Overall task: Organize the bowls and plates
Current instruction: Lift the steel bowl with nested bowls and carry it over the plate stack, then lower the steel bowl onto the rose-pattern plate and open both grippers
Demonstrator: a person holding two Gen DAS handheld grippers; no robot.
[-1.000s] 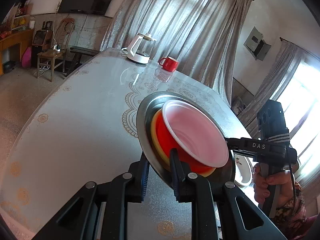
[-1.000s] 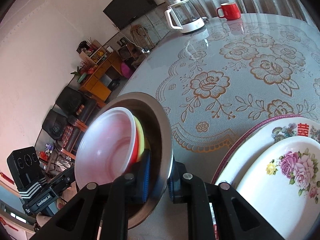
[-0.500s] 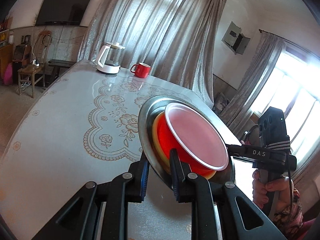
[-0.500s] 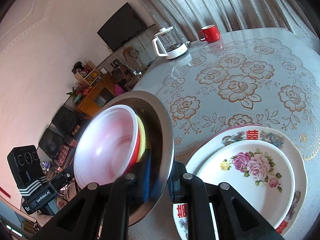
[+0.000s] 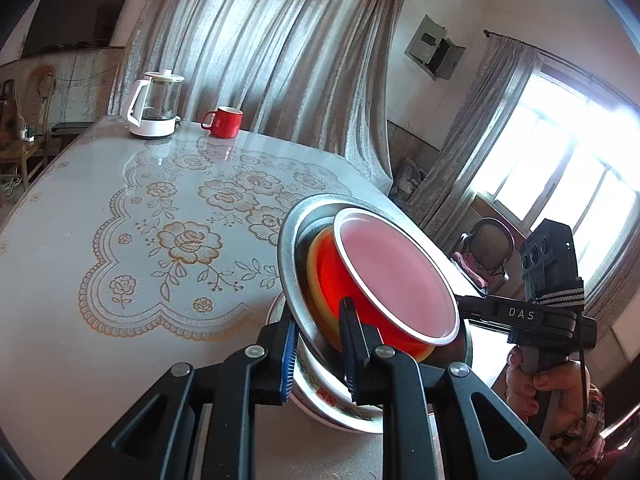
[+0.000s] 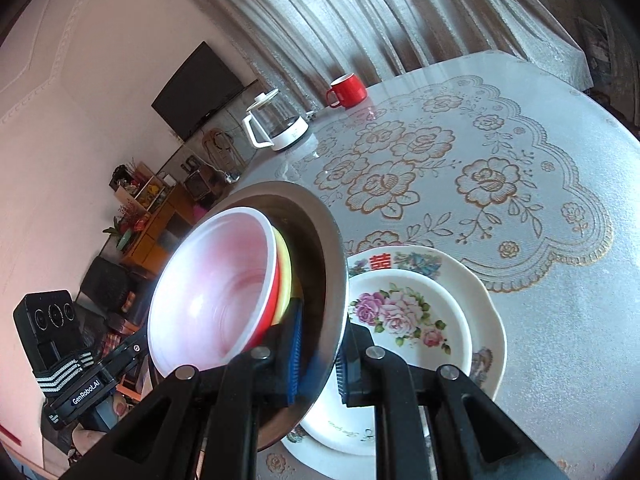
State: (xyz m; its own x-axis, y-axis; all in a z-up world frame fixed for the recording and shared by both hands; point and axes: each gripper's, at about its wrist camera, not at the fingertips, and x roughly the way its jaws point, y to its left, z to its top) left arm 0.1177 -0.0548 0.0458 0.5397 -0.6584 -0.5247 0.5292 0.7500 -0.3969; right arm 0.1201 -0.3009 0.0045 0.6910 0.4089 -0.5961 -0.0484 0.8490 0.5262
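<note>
Steel bowl (image 5: 289,248) of nested bowls hangs tilted between left tongs (image 5: 318,344) and right tongs (image 6: 318,354), both clamping its rim.

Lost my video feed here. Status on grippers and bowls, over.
Left gripper and right gripper both clamped on round steel bowl's rim. Red-and-white plastic bowl nested inside. Floral china plates directly beneath.

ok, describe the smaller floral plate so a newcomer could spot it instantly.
Start at the table with the gold rose-lace cloth. At its near edge, beside the steel bowl both grippers hold, two plates are stacked. The smaller floral plate lies on top: plain round rim, pink roses, unlike the scalloped plate with red characters beneath.
</note>
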